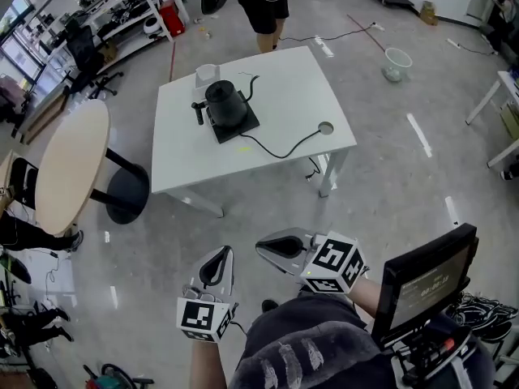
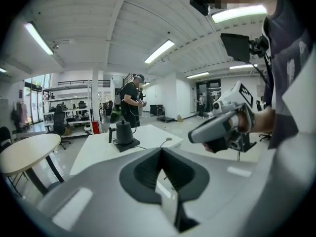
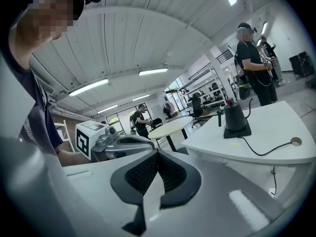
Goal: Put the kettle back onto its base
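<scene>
A black gooseneck kettle [image 1: 225, 101] stands on its black square base [image 1: 237, 125] on the white table [image 1: 292, 87], far ahead of me. Both grippers hang low near my body, well short of the table. My left gripper [image 1: 224, 254] is shut with nothing in it, and so is my right gripper [image 1: 262, 248] beside it. In the left gripper view the kettle [image 2: 123, 131] shows small beyond the closed jaws [image 2: 161, 151], with the right gripper [image 2: 217, 128] at the right. In the right gripper view the kettle [image 3: 235, 116] sits on the table past the closed jaws [image 3: 158, 153].
A white cup [image 1: 207, 74] stands behind the kettle, and the base's cord [image 1: 280, 151] runs to a hole [image 1: 325, 127] in the tabletop. A round wooden table [image 1: 69, 164] is at the left. A person [image 1: 261, 2] stands beyond the table. A screen [image 1: 426, 278] is at my right.
</scene>
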The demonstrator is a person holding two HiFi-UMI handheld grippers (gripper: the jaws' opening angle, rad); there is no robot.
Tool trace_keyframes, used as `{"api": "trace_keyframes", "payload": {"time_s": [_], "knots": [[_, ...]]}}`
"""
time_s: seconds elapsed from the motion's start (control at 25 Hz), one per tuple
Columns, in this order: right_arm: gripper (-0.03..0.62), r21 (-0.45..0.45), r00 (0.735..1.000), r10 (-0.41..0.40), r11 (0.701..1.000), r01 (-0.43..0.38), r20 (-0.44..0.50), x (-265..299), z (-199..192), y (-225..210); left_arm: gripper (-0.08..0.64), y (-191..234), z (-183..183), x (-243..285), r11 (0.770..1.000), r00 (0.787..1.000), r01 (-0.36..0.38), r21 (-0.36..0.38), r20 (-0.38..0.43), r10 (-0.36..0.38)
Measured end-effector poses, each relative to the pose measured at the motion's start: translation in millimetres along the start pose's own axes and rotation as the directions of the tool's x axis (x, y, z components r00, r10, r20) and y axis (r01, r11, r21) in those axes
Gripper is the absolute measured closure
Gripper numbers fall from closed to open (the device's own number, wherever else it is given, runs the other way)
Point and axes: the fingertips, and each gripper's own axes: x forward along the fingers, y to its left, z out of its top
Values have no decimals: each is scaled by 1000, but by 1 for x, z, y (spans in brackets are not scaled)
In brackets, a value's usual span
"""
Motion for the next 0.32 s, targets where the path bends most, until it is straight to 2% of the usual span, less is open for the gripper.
{"api": "trace_keyframes", "payload": {"time_s": [0.32], "knots": [[591, -53, 1000, 23, 998, -23, -8, 78, 3, 78, 558, 76, -37, -94, 995, 997, -68, -79, 24, 70]]}}
